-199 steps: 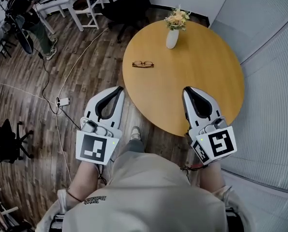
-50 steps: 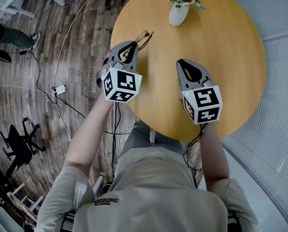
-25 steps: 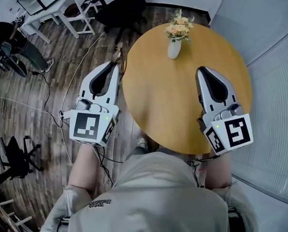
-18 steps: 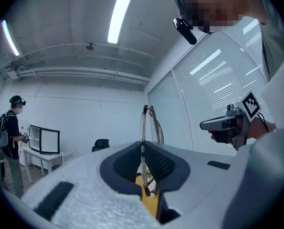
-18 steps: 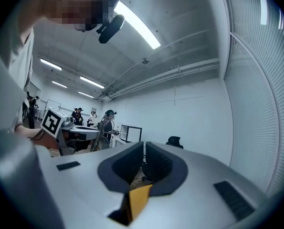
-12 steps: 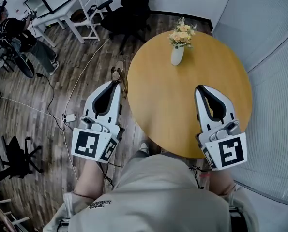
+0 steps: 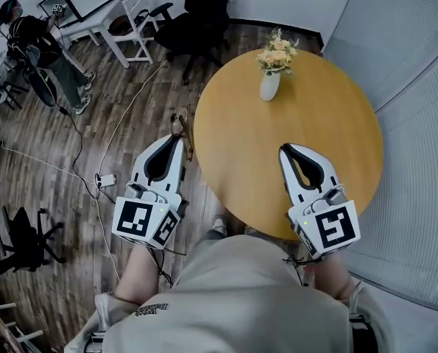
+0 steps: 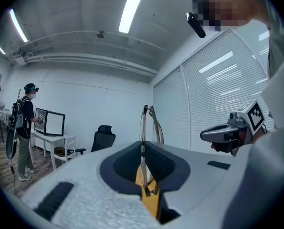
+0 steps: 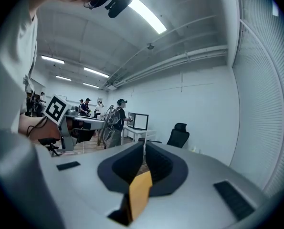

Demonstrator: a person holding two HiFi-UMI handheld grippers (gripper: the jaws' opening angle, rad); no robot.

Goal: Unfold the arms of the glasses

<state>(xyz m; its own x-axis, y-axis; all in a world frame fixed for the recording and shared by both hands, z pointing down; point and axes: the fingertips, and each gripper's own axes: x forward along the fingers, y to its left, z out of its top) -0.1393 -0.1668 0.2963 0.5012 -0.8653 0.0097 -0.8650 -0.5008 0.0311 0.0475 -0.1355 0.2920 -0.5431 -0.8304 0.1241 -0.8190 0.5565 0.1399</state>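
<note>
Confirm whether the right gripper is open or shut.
Shut: the right gripper has its jaws meeting, with nothing between them, in its own view.

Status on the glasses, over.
Left gripper shut on glasses, apparently folded, beside table edge. Right gripper shut, empty. Vase well clear.

Left tool (image 7: pixel 179 138) and right tool (image 7: pixel 285 150): light grey shells, black inner lining. Marker cube (image 7: pixel 140 223) on each: black squares on white.
Glasses (image 7: pixel 182 126): thin dark brown frame.
Bench (image 7: pixel 336 123): plain orange-yellow.
Vase (image 7: pixel 269 87): white. Flowers (image 7: pixel 276 50): peach and yellow, green leaves.
Floor (image 7: pixel 64 190): dark brown planks, streaked grain. Floor cable (image 7: pixel 123 120): white.
Office chair (image 7: pixel 196 6): black.
Shirt (image 7: pixel 226 300): beige.
Blinds (image 7: pixel 417 160): pale grey, fine ribbed lines.
</note>
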